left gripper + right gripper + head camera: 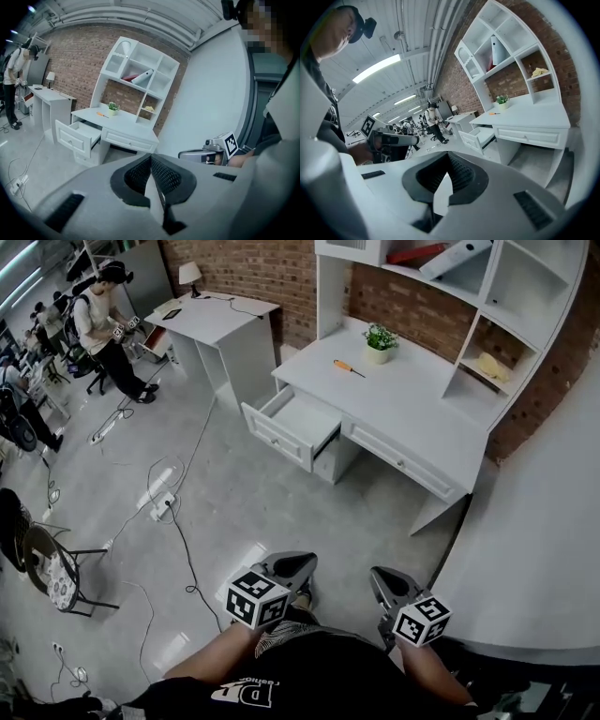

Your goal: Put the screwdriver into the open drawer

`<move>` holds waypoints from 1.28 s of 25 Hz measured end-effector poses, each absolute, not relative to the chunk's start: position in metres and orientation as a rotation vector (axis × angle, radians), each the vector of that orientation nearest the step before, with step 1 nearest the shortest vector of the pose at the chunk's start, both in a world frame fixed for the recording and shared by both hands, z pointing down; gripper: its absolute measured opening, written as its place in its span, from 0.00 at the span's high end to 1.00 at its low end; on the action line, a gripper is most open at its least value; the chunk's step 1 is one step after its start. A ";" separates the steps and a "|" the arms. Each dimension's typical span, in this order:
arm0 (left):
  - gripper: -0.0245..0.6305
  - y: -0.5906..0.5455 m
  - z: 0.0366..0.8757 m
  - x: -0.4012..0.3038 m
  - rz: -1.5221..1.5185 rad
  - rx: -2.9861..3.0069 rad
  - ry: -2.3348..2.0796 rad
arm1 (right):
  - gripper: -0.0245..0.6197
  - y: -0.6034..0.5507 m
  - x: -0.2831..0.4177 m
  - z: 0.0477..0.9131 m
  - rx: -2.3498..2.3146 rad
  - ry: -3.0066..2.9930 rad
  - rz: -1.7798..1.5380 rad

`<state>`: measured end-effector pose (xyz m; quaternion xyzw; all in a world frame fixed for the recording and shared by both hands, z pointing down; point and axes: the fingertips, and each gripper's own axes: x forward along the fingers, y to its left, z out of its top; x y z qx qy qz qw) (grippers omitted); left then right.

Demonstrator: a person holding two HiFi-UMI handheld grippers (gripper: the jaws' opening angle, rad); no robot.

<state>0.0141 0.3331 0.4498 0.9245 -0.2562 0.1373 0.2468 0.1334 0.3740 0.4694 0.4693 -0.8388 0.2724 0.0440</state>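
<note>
While the screwdriver [349, 368] lies on the desk [422, 418], left gripper [151, 157] and right gripper [449, 155] fingers are pressed together, empty.

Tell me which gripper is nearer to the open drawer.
Left, narrowly. The left gripper hangs almost straight out from the open drawer, across the floor; the right gripper sits beside it, farther off to the side.

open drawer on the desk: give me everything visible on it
The open drawer is white and looks like painted wood, with a framed front panel and small knobs. It sits at the left end of the white desk as the head view shows it, pulled well out, level and carried in the desk's frame. Its inside looks bare and white from above. The screwdriver lies on the desktop behind it, not touching it.
</note>
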 end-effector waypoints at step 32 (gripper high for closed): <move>0.93 0.012 0.447 -0.028 0.322 2.535 -0.706 | 0.96 0.062 0.093 0.463 1.423 -2.503 0.768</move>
